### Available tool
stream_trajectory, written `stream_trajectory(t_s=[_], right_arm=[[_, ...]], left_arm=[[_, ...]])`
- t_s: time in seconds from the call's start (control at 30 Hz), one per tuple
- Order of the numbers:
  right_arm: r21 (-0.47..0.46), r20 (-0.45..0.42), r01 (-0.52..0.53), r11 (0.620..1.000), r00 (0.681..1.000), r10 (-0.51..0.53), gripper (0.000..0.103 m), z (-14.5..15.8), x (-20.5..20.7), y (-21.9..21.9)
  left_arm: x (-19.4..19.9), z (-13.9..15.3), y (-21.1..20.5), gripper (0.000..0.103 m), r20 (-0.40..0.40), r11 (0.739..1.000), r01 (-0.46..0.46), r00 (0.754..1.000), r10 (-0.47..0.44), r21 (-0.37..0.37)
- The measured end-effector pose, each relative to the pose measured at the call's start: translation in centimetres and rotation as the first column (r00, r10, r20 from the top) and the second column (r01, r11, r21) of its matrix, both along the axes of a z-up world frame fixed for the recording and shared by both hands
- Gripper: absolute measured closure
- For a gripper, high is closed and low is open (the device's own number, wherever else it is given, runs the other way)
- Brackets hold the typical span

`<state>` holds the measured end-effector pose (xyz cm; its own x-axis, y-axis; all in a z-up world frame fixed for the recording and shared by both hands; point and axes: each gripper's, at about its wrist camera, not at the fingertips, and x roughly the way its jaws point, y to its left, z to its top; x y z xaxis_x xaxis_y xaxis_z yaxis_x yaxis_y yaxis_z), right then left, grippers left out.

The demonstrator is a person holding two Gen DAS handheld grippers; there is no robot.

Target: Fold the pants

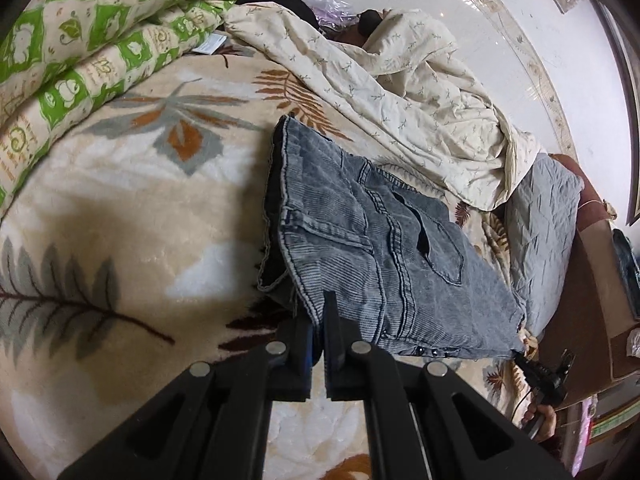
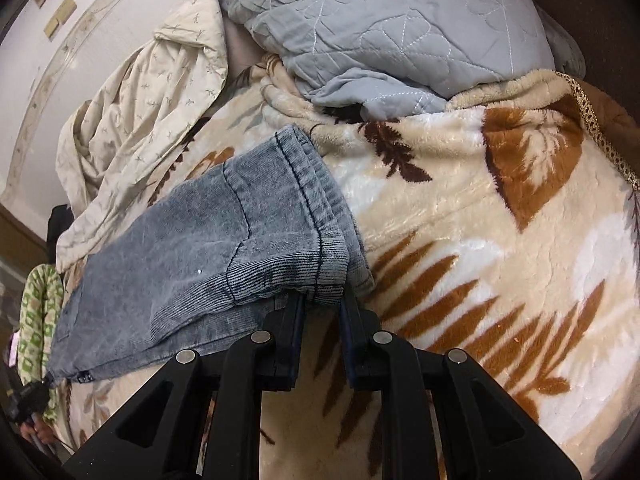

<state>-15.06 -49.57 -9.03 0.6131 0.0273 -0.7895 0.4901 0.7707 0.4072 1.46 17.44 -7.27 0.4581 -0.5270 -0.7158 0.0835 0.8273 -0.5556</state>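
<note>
Grey washed-denim pants (image 1: 380, 248) lie folded on a cream leaf-patterned plush blanket (image 1: 120, 220). In the left wrist view my left gripper (image 1: 318, 314) is shut on the near corner at the waistband end, beside a back pocket. In the right wrist view the pants (image 2: 208, 248) stretch away to the left, and my right gripper (image 2: 322, 300) is shut on the stacked leg hems at the near corner. The near edge hangs taut between the two grippers, slightly above the blanket (image 2: 480, 240). Each view shows the other gripper at its edge: the right gripper (image 1: 540, 376) and the left gripper (image 2: 28, 400).
A green-and-cream rolled quilt (image 1: 80, 40) lies at the far left. A crumpled cream sheet (image 1: 400, 100) lies behind the pants along the white wall. A grey quilted pillow (image 2: 380, 20) sits at the far end. A brown board (image 1: 592, 300) stands past the bed's right edge.
</note>
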Motion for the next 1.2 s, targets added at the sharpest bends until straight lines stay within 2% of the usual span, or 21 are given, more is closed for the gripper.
stream_trajectory(t_s=[0.1,0.27,0.33,0.47,0.5,0.53,0.57,0.63,0.67,0.7,0.73,0.77,0.83,0.87,1.0,1.07,1.2], right_arm=[[0.008,-0.038,-0.007,1.0,0.999,0.007,0.087,-0.8,-0.2,0.0],[-0.005,-0.066,-0.013,1.0,0.998,0.013,0.087,-1.1,0.1,0.3],[0.007,-0.071,-0.007,1.0,0.997,0.007,0.087,-1.2,0.0,0.1],[0.061,-0.101,-0.01,0.998,0.995,0.016,0.085,-1.1,-0.2,-0.2],[0.083,-0.114,-0.008,0.996,0.993,0.018,0.081,-0.9,-0.3,-0.5],[0.109,-0.121,-0.003,0.994,0.992,0.017,0.069,-0.5,-0.6,-0.7],[0.146,-0.103,-0.002,0.989,0.995,0.018,0.066,0.4,-1.1,-1.0],[0.154,-0.005,-0.003,0.988,1.0,0.004,0.063,2.4,-1.9,-1.5],[0.152,0.037,0.001,0.988,0.999,-0.007,0.06,3.3,-2.1,-1.7],[0.155,0.077,0.011,0.988,0.997,-0.023,0.05,4.1,-2.0,-2.1],[0.164,0.114,0.022,0.986,0.993,-0.041,0.045,4.8,-1.6,-2.5],[0.167,0.142,0.033,0.985,0.988,-0.057,0.045,5.3,-0.8,-2.8],[0.143,0.143,0.041,0.989,0.988,-0.062,0.045,5.4,1.2,-3.2],[0.131,0.137,0.046,0.99,0.988,-0.064,0.045,5.2,2.1,-3.3],[0.141,0.109,0.085,0.986,0.989,-0.101,0.045,3.1,5.7,-4.3],[0.124,0.093,0.097,0.987,0.99,-0.109,0.046,2.2,7.0,-4.8],[0.164,0.074,0.094,0.982,0.991,-0.107,0.051,0.6,9.5,-6.0]], left_arm=[[-0.1,0.1,-0.1,0.097,-0.001,0.999,0.004,1.0,-0.004,0.032],[0.0,-0.6,0.2,0.096,-0.026,0.999,0.006,1.0,-0.005,0.041],[0.0,-0.8,0.3,0.094,-0.034,0.999,0.004,0.999,-0.003,0.043],[-0.4,-0.3,1.2,0.084,-0.052,0.994,-0.026,0.998,0.032,0.104],[-0.6,0.2,1.6,0.084,-0.045,0.992,-0.042,0.998,0.048,0.115],[-1.0,1.1,2.1,0.084,-0.025,0.985,-0.076,0.996,0.081,0.158],[-1.5,2.1,2.5,0.084,0.01,0.975,-0.105,0.994,0.106,0.194],[-2.6,4.5,3.2,0.08,0.108,0.963,-0.17,0.983,0.149,0.211],[-2.8,5.6,3.2,0.073,0.142,0.962,-0.189,0.976,0.162,0.199],[-2.9,6.5,2.8,0.069,0.166,0.964,-0.192,0.973,0.162,0.185],[-2.8,7.2,2.0,0.068,0.185,0.968,-0.183,0.971,0.15,0.172],[-2.6,7.8,0.8,0.068,0.202,0.972,-0.163,0.971,0.128,0.166],[-1.7,8.3,-1.9,0.063,0.217,0.981,-0.123,0.972,0.089,0.15],[-0.9,8.1,-3.6,0.059,0.212,0.986,-0.1,0.975,0.07,0.134],[2.2,6.0,-10.2,0.059,0.161,0.995,0.027,0.986,-0.043,0.101],[2.9,4.8,-13.2,0.059,0.137,0.991,0.098,0.985,-0.11,0.089],[2.9,2.1,-17.5,0.059,0.092,0.963,0.227,0.966,-0.241,0.144]])
